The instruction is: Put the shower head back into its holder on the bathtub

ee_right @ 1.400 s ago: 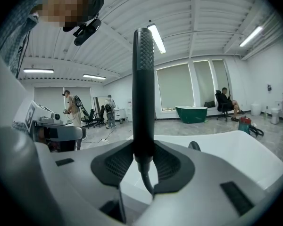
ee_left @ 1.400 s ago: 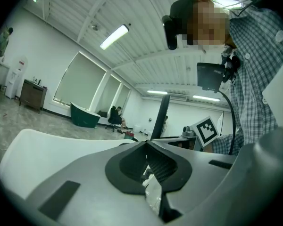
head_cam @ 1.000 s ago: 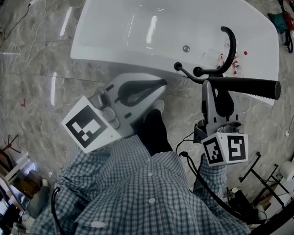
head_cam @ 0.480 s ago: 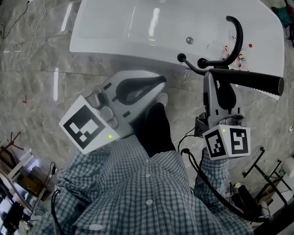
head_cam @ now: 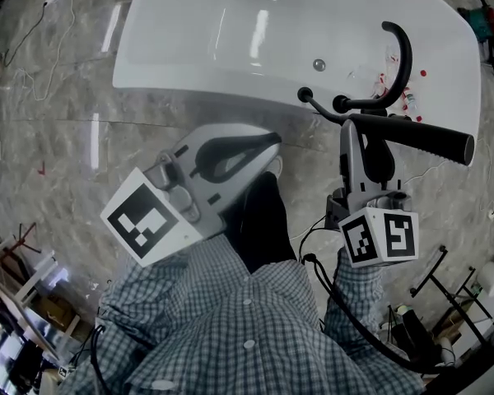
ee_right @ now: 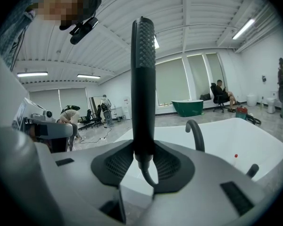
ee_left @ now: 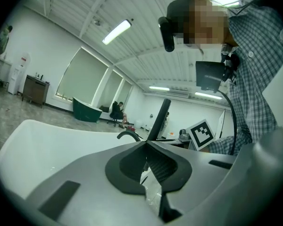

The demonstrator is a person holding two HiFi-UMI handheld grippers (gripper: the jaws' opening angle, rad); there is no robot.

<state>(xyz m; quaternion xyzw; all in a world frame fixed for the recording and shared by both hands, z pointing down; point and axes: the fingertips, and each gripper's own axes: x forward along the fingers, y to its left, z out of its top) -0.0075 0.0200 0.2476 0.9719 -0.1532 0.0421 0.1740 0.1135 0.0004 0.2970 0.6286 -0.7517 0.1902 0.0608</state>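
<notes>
Well, the right tongs are clenched on the black shower head, the left tongs pinched together holding nothing, so move slowly forward to the bathtub edge just ahead, gripping tight.

shirt: checked | trousers: probably dark | right hand-held gripper: grey

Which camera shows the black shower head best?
Right gripper view: the shower head fills it, clamped in the right gripper. Head view shows it sideways by the bathtub; left gripper view, a distant bar.
</notes>
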